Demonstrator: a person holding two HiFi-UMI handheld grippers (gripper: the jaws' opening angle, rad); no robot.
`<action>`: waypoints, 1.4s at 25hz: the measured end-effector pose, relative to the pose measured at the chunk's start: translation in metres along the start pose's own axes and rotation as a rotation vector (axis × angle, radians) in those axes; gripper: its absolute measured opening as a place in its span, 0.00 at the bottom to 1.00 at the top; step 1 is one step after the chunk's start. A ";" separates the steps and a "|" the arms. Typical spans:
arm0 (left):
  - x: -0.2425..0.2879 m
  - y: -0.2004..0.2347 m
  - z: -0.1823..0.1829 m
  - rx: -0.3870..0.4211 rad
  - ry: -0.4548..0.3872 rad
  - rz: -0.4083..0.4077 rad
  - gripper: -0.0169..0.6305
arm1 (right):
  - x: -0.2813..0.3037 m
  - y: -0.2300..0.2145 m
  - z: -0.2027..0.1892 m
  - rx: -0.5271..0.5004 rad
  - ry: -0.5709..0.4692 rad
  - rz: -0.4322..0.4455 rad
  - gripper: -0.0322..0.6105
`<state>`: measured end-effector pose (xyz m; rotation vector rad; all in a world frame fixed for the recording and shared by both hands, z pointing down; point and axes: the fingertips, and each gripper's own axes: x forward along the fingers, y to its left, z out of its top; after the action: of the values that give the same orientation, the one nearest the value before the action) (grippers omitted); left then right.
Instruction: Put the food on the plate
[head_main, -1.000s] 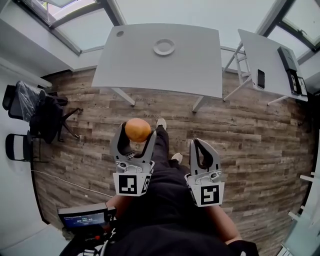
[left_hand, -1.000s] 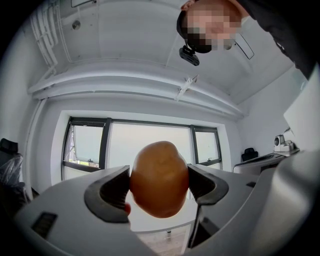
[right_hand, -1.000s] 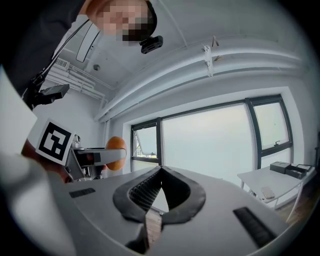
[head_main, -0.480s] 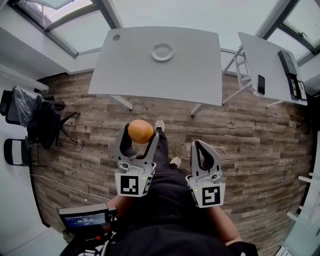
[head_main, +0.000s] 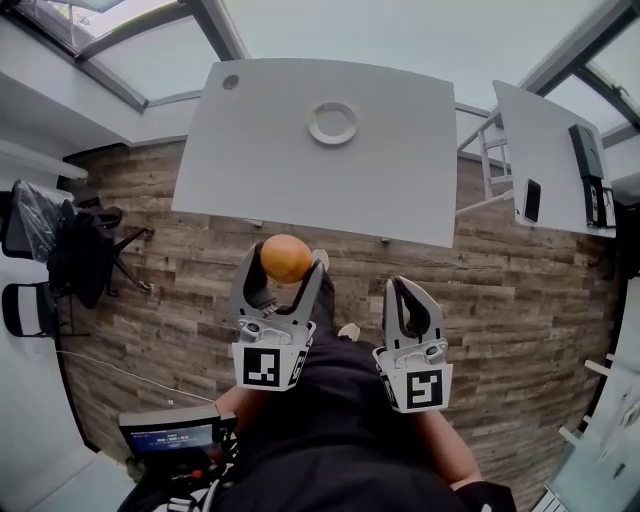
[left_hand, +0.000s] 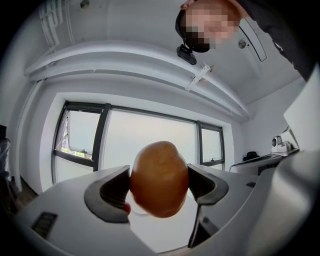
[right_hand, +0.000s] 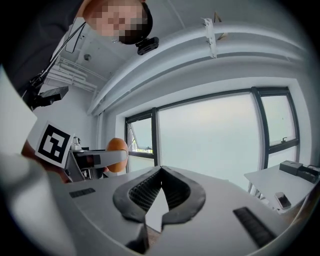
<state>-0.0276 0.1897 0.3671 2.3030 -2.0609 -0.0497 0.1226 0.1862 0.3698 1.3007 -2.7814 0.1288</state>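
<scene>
A round orange-brown potato (head_main: 286, 258) is clamped between the jaws of my left gripper (head_main: 284, 264), held above the wooden floor just short of the white table (head_main: 260, 160). The left gripper view shows the potato (left_hand: 159, 179) pinched on both sides, filling the gap. A small white plate (head_main: 333, 123) sits near the far middle of that table, well ahead of the potato. My right gripper (head_main: 408, 292) hangs beside the left one, its jaws shut with nothing between them (right_hand: 160, 186). From the right gripper view the potato (right_hand: 116, 151) shows at the left.
A second white table (head_main: 545, 150) at the right carries a phone (head_main: 531, 200) and dark devices (head_main: 590, 170). Black chairs (head_main: 60, 250) stand at the left by the wall. A screen device (head_main: 168, 437) sits near my left elbow. Wooden floor lies between me and the tables.
The table and plate have drawn closer and lower in the head view. The left gripper still holds the potato, now nearer the table's front edge. The right gripper stays shut.
</scene>
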 end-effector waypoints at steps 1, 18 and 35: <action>0.014 0.012 0.000 -0.002 0.003 0.001 0.55 | 0.018 -0.003 0.003 -0.002 0.000 0.001 0.06; 0.132 0.132 0.004 -0.035 0.010 -0.005 0.55 | 0.192 -0.017 0.019 -0.026 0.063 -0.012 0.06; 0.187 0.111 -0.007 0.008 0.066 0.000 0.55 | 0.236 -0.026 0.057 -0.023 -0.035 0.118 0.06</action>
<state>-0.1170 -0.0078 0.3829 2.2767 -2.0331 0.0344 -0.0100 -0.0162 0.3378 1.1453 -2.8793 0.0806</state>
